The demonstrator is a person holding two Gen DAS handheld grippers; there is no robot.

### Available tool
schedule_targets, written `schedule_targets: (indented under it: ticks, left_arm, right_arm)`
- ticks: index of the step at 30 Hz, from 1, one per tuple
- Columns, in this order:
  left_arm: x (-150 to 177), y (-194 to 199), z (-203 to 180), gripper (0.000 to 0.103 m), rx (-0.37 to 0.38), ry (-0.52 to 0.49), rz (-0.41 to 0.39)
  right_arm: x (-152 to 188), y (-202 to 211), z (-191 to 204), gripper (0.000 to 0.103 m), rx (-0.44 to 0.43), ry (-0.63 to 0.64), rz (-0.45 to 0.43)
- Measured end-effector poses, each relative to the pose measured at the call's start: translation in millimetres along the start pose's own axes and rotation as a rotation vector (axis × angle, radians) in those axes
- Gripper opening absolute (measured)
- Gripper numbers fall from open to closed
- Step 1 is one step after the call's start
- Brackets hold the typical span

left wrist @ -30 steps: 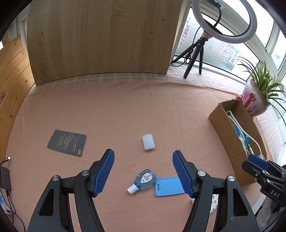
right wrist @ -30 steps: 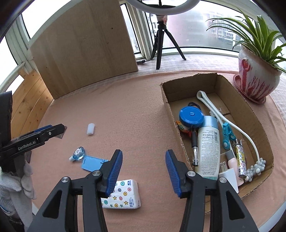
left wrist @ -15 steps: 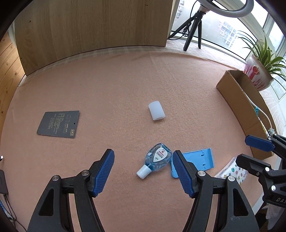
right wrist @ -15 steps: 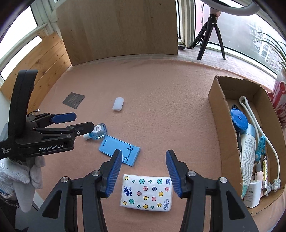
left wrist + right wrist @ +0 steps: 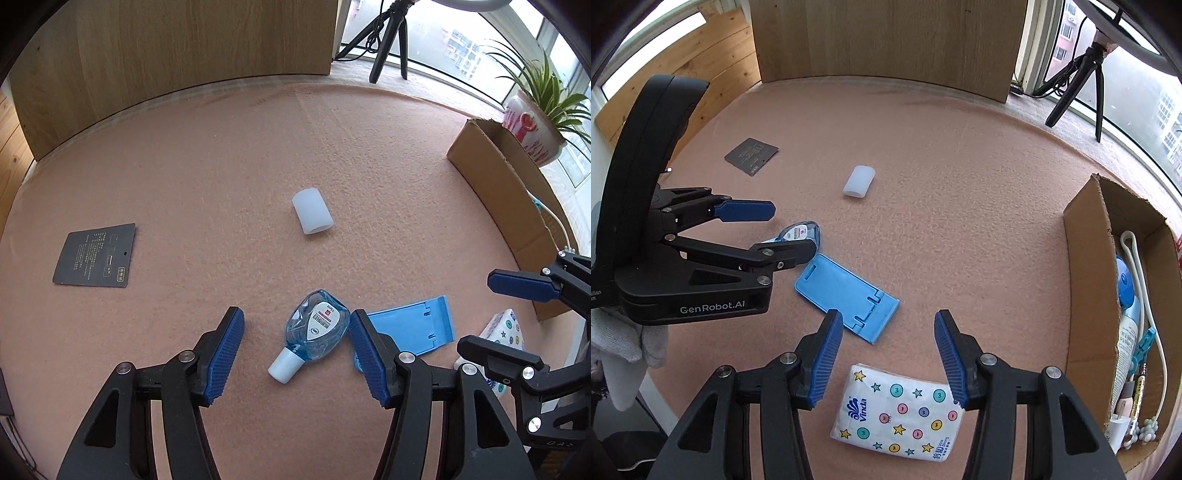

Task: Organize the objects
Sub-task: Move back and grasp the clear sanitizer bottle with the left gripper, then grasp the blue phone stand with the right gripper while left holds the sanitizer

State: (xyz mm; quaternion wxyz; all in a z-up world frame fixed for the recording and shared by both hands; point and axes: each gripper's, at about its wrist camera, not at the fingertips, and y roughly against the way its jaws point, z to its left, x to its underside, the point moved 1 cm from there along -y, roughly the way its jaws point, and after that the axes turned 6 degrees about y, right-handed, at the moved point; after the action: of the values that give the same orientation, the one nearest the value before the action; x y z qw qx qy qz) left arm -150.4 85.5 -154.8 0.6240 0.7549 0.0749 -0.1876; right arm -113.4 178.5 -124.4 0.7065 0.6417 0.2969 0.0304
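Note:
A small clear-blue bottle (image 5: 317, 328) with a white cap lies flat on the pink cloth. My left gripper (image 5: 295, 350) straddles it, jaws closing. The left pad is well clear of the bottle and the right pad sits beside it, so neither presses. From the right wrist view the left gripper (image 5: 792, 230) hangs over the bottle (image 5: 801, 232). My right gripper (image 5: 888, 360) is low over a star-patterned tissue pack (image 5: 897, 413), jaws opening, with the pack between the fingers and untouched. A flat blue phone stand (image 5: 846, 291) lies between bottle and pack.
A white cylinder cap (image 5: 312, 210) and a dark card (image 5: 94, 254) lie farther out on the cloth. A cardboard box (image 5: 1086, 266) holding several items stands at the right. A potted plant (image 5: 532, 133), a tripod (image 5: 388, 40) and a wooden board stand behind.
My left gripper has come down over the bottle and its jaws have narrowed. My right gripper has swung left, away from the box, and now sits over the tissue pack.

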Motion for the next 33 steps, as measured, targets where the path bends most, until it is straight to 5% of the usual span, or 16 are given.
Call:
schedule_targets:
  ticks: [11, 17, 21, 24, 33]
  left_arm:
    - [2.5, 1.1, 25.1, 0.037, -0.027, 0.069, -0.012]
    - [10.2, 9.1, 46.0, 0.036, -0.024, 0.124, -0.020]
    - [13.8, 21.1, 56.3, 0.051, -0.027, 0.170, -0.041]
    - [16.7, 29.6, 57.9, 0.052, -0.038, 0.183, -0.056]
    - [28.5, 27.3, 49.3, 0.052, -0.047, 0.176, -0.017]
  right_arm:
    - [-13.2, -15.2, 21.8, 0.054, 0.024, 0.176, 0.025]
    - [-20.0, -28.4, 37.6, 0.055, 0.018, 0.287, 0.045]
    - [-22.5, -35.8, 45.7, 0.055, 0.012, 0.360, 0.058]
    - [-24.7, -43.6, 48.0, 0.056, 0.016, 0.394, 0.077]
    - [-30.6, -49.4, 30.1, 0.058, -0.035, 0.299, 0.081]
